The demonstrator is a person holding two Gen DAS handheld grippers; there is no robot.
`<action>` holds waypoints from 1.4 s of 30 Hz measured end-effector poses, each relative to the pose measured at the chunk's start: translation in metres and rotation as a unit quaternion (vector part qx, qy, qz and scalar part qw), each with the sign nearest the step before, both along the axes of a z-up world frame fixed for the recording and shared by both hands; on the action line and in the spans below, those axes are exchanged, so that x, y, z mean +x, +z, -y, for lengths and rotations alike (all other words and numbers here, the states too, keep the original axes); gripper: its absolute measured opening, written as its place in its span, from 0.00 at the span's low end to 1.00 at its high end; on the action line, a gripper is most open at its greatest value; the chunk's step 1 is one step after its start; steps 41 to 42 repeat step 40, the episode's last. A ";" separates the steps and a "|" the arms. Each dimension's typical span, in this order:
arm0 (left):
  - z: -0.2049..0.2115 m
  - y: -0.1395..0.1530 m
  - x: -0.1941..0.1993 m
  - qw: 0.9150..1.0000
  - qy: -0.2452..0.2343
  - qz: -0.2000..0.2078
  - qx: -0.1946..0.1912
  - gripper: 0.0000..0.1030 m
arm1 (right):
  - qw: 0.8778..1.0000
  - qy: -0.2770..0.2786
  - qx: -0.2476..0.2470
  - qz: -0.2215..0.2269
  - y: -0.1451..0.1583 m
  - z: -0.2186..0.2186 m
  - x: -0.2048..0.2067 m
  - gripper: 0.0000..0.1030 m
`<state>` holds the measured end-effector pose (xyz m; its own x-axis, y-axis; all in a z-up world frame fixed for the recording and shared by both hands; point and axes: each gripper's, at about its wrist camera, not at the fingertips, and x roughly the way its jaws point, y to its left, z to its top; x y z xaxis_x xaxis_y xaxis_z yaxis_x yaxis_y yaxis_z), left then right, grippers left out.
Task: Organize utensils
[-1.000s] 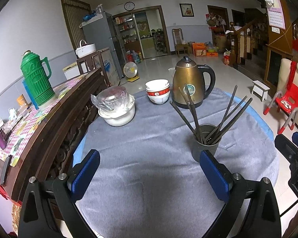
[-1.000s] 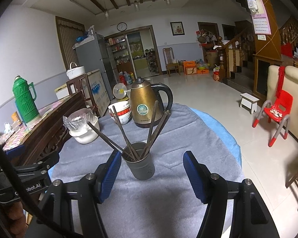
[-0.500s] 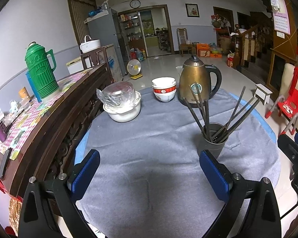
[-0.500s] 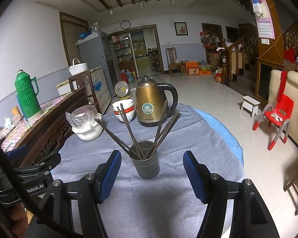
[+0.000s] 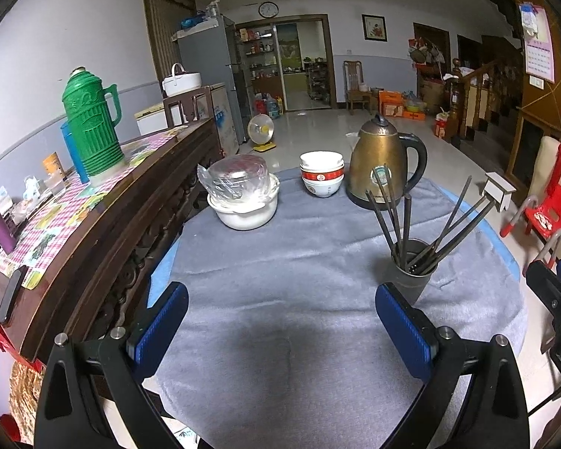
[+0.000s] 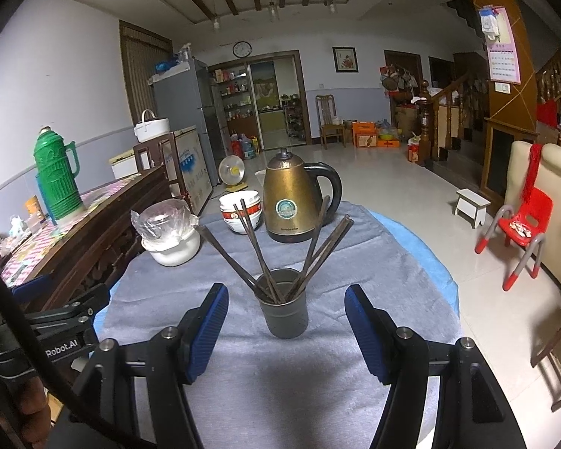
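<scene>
A dark grey cup (image 6: 285, 313) stands on the grey cloth of the round table (image 6: 355, 262), with several dark chopsticks (image 6: 319, 239) fanned out in it. It also shows in the left wrist view (image 5: 411, 280) with its chopsticks (image 5: 448, 220). My right gripper (image 6: 286, 331) is open and empty, its blue pads either side of the cup and a little short of it. My left gripper (image 5: 280, 327) is open and empty over bare cloth, left of the cup.
A bronze kettle (image 6: 295, 202), stacked red-and-white bowls (image 6: 241, 213) and a white pot with a wrapped glass lid (image 6: 170, 235) stand at the far side. A dark wooden sideboard (image 5: 93, 232) with a green thermos (image 5: 91, 123) borders the left. A red chair (image 6: 520, 224) is on the floor at right.
Both grippers have drawn back and tilted up a little, so the cup and table items sit lower in both views. Both stay open and empty.
</scene>
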<state>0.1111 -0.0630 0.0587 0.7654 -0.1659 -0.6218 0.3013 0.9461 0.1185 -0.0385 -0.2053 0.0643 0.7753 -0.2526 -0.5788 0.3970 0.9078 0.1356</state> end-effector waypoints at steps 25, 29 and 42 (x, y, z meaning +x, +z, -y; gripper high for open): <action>-0.035 0.022 -0.040 0.999 0.009 0.035 -0.022 0.97 | 1.000 -0.008 -0.010 0.017 0.026 -0.020 -0.045 0.66; -0.036 0.020 -0.036 0.999 0.007 0.034 -0.025 0.97 | 1.000 -0.010 -0.009 0.020 0.026 -0.017 -0.043 0.66; -0.037 -0.109 0.073 0.994 0.058 -0.087 -0.019 0.97 | 0.996 -0.065 0.029 -0.055 -0.086 0.064 0.006 0.69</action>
